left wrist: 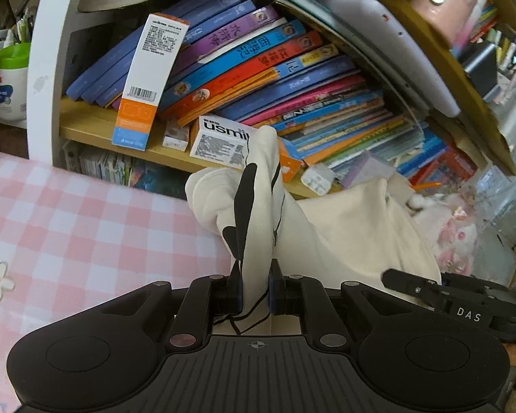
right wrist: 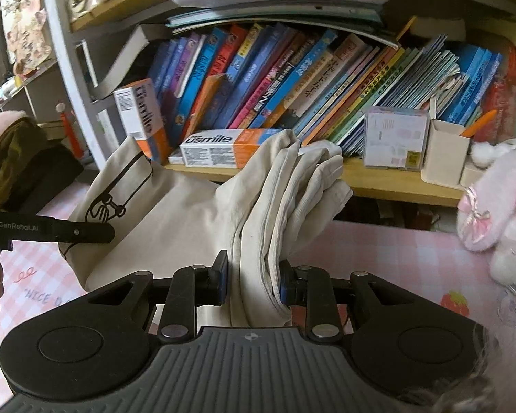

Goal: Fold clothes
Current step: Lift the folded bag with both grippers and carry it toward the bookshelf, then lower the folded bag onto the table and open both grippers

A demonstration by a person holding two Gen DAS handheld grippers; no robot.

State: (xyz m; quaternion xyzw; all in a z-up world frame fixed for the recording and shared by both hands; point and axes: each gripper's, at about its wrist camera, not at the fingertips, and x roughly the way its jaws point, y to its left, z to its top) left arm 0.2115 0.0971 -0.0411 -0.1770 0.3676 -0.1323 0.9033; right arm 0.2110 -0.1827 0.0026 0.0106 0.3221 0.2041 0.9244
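Two grippers clamp one cream garment (right wrist: pixel 175 220) above a pink checked tablecloth (left wrist: pixel 68 227): left gripper (left wrist: pixel 254 290) pinches a black-printed fold, right gripper (right wrist: pixel 254 284) pinches bunched plain layers. Behind: bookshelf (right wrist: pixel 378 179) with books (left wrist: pixel 292 79) and a toothpaste box (right wrist: pixel 223 149).

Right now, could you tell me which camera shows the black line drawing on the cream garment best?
The right wrist view: the black line drawing lies flat and readable. The left wrist view shows only bunched black marks.
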